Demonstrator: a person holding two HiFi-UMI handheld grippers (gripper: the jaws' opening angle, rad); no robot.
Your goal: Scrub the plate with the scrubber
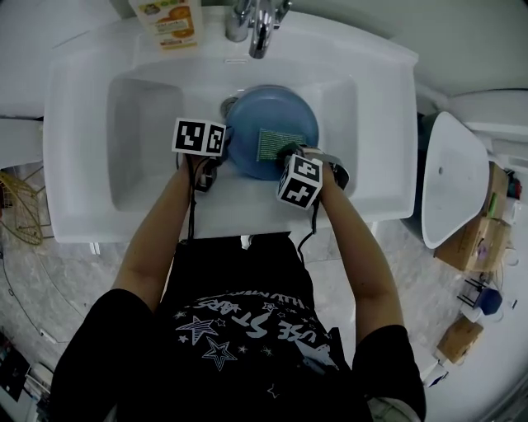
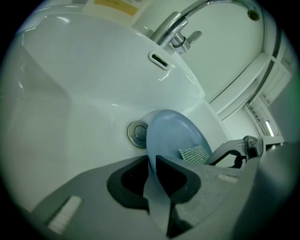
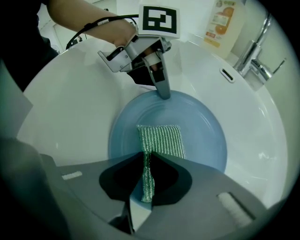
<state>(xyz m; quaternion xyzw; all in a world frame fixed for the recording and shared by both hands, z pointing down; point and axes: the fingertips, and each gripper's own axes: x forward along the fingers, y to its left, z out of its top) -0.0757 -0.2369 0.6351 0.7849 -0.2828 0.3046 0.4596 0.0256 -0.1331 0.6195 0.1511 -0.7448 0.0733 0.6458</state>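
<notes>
A blue plate point(image 1: 272, 124) stands tilted in the white sink basin point(image 1: 140, 140), next to the drain point(image 2: 137, 133). My left gripper point(image 1: 221, 157) is shut on the plate's near-left rim; in the left gripper view the plate point(image 2: 173, 136) runs edge-on between the jaws. My right gripper point(image 1: 287, 152) is shut on a green ribbed scrubber point(image 1: 270, 144), which lies flat against the plate's face. The right gripper view shows the scrubber point(image 3: 161, 139) pinched by one edge, on the plate point(image 3: 201, 126), with the left gripper point(image 3: 164, 93) clamped on the far rim.
A chrome tap point(image 1: 260, 25) rises behind the basin, with an orange-labelled bottle point(image 1: 169, 21) to its left. An overflow slot point(image 2: 159, 60) is in the back wall. A white toilet bowl point(image 1: 454, 177) stands at the right, with boxes point(image 1: 474, 239) on the floor.
</notes>
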